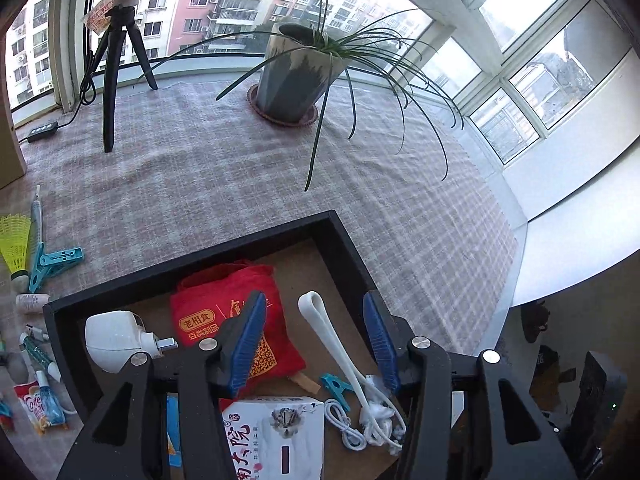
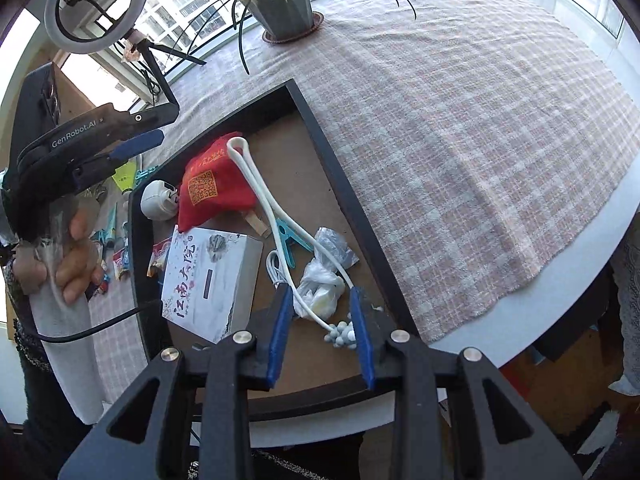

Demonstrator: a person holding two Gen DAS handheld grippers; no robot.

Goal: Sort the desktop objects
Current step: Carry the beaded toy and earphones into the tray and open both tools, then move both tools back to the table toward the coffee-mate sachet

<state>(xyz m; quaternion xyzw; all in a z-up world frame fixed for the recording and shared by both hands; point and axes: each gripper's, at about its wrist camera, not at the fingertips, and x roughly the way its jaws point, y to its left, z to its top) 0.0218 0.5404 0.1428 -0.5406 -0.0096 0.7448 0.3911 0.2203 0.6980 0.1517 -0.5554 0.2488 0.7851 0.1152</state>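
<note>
A black tray (image 1: 188, 266) (image 2: 352, 204) on the checked cloth holds a red pouch (image 1: 224, 320) (image 2: 212, 188), a white round device (image 1: 114, 340) (image 2: 158, 200), a white printed box (image 1: 276, 436) (image 2: 210, 280), a long white strap (image 1: 332, 340) (image 2: 260, 184), a blue clip (image 1: 336, 386) (image 2: 286, 240), a white cable (image 1: 344, 420) and a plastic bag (image 2: 324, 276). My left gripper (image 1: 312, 304) is open and empty above the tray; it also shows at the left of the right wrist view (image 2: 140, 142). My right gripper (image 2: 320, 296) is open and empty over the strap's beaded end (image 2: 340, 334).
Left of the tray lie a yellow shuttlecock (image 1: 16, 248), blue clips (image 1: 52, 264), a pen (image 1: 34, 216), sachets (image 1: 38, 404) and small tubes. A potted plant (image 1: 296, 72) (image 2: 284, 4) and a ring-light tripod (image 1: 116, 56) (image 2: 92, 4) stand at the back. The table edge (image 2: 560, 280) curves at right.
</note>
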